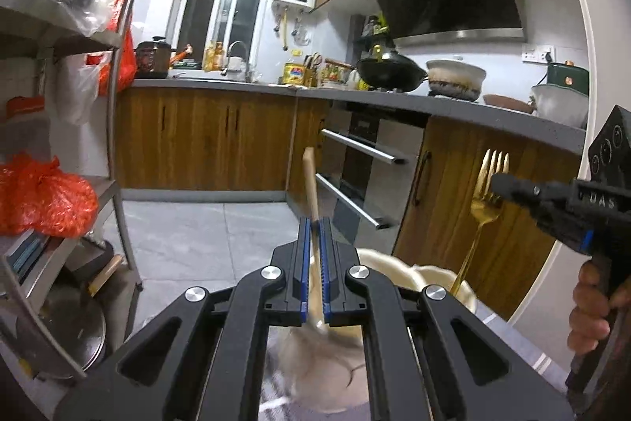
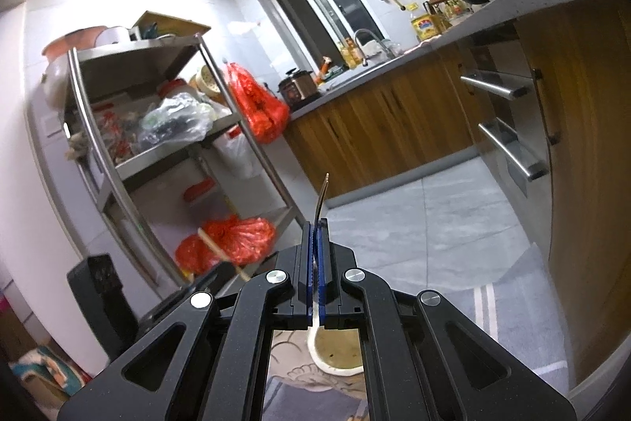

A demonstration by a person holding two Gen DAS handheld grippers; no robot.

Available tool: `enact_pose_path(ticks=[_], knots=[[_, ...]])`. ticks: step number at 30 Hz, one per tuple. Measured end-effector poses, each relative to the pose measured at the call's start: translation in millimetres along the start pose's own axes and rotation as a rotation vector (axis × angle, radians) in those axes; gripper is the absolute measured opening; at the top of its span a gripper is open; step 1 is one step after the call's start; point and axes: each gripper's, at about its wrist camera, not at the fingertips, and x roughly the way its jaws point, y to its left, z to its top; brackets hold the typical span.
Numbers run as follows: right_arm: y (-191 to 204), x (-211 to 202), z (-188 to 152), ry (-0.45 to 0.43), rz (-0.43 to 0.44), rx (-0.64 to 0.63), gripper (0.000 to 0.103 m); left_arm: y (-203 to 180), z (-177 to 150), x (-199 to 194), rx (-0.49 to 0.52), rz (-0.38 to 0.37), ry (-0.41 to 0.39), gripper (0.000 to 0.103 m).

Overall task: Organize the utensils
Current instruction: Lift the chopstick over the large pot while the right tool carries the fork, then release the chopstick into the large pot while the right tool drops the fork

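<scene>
My left gripper (image 1: pixel 314 223) is shut on a wooden-handled utensil (image 1: pixel 310 180) that stands upright, its lower end inside a cream holder (image 1: pixel 394 265) below the jaws. My right gripper (image 2: pixel 315 227) is shut on a gold fork (image 2: pixel 321 200), seen edge-on with tines up. In the left wrist view the right gripper (image 1: pixel 501 186) comes in from the right and grips the gold fork (image 1: pixel 487 192) just under its tines, the stem running down into the cream holder. The holder's rim (image 2: pixel 313 346) shows below the right jaws. The wooden handle (image 2: pixel 221 251) and the left gripper's body show at lower left.
A steel shelf rack (image 1: pixel 118 129) with red bags (image 1: pixel 43 196) stands to the left. Wooden cabinets (image 1: pixel 205 141) under a grey counter (image 1: pixel 453 107) run along the back and right, with oven handles (image 1: pixel 363 145), a wok (image 1: pixel 390 70) and a pot (image 1: pixel 455 77). Grey tile floor (image 1: pixel 205 239) lies between.
</scene>
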Motion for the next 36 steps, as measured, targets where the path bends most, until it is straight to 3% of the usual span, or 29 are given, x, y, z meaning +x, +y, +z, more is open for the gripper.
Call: enact_pose_path(ticks=[3,5,7,9,13,23,29,30,32,36], knots=[[-4,0,0,-0.010,-0.013,0.010,0.003,2,-2,-2,0.006,0.015,0.015,0.007],[-5,0,1,-0.017,-0.023,0.009,0.003,3,-4,-2,0.004,0.020,0.029,0.013],[-6,0,1,-0.025,-0.032,0.008,0.003,5,-6,-4,-0.012,0.019,0.023,0.042],[-6,0,2,-0.030,-0.040,0.006,0.004,7,-9,-7,-0.011,0.032,0.008,0.051],[-8,-1,3,-0.037,-0.066,-0.002,0.004,2,-11,-7,0.022,0.047,0.011,0.057],[-21,-1,6,-0.038,-0.033,0.064,0.004,5,-14,-8,0.003,0.036,0.025,0.059],[-17,-1,6,-0.038,-0.052,0.026,0.004,4,-17,-6,0.007,0.040,0.041,0.061],[-19,0,6,-0.028,-0.060,0.023,0.006,4,-17,-6,0.006,0.041,0.043,0.063],[-20,2,5,-0.012,-0.070,0.028,0.021,4,-17,-7,0.003,0.042,0.041,0.065],[-20,6,1,0.003,-0.079,0.029,0.024,4,-19,-9,0.007,0.046,0.039,0.066]])
